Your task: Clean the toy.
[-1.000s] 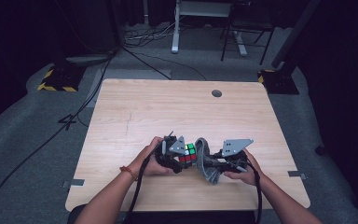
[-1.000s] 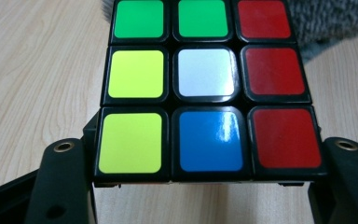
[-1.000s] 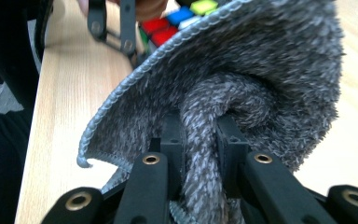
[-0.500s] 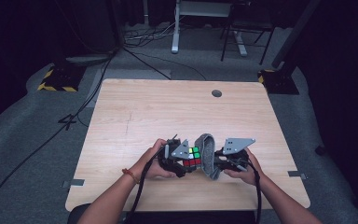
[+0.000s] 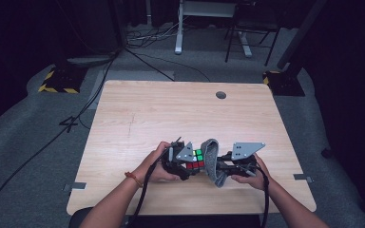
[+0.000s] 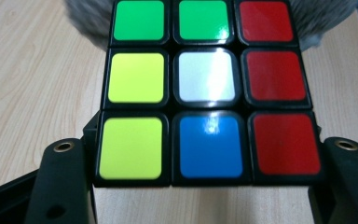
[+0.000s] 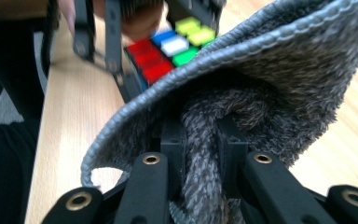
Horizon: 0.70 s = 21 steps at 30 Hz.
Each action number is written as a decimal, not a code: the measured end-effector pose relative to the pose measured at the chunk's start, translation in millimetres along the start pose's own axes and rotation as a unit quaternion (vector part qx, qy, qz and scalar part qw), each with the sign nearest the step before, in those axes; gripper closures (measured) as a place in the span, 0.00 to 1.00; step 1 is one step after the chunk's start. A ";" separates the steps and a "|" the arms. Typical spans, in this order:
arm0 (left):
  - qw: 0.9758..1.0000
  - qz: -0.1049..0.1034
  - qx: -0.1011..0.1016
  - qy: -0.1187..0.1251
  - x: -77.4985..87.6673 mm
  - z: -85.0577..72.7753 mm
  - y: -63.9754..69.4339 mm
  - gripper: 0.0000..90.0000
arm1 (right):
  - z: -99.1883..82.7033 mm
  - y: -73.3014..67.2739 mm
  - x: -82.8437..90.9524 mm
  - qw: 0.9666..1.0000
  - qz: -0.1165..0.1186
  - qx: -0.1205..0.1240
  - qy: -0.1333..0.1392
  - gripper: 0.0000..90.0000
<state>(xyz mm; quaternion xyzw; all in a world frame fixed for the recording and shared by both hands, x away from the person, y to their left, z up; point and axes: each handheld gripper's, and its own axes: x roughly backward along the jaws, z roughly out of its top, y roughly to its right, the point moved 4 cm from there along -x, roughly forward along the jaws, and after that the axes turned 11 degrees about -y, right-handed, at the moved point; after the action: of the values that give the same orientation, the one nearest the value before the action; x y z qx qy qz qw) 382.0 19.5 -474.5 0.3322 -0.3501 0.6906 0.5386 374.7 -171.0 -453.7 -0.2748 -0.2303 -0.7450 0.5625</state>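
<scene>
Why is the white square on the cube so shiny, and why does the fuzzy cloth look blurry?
In the left gripper view, light glares off the cube, brightest on its white middle square. In the right gripper view, the grey cloth sits very close to the camera, so its edge is soft and the cube behind it is blurred. The high view is dark around the table.

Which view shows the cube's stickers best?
The left gripper view: the cube shows one full face of nine stickers, sharp, between that gripper's jaws. The right gripper view shows part of that face, blurred, behind the grey cloth. In the high view it is tiny.
</scene>
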 end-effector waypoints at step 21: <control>1.000 0.002 0.000 0.029 10.4 5.7 1.7 0.37 | -3.7 0.6 -2.0 1.000 0.002 -0.004 -0.006 0.86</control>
<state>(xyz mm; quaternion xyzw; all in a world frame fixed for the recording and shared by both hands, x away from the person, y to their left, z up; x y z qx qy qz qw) 378.8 19.7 -463.1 0.3113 -0.3349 0.7012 0.5471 375.2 -172.1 -457.8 -0.2818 -0.2303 -0.7429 0.5618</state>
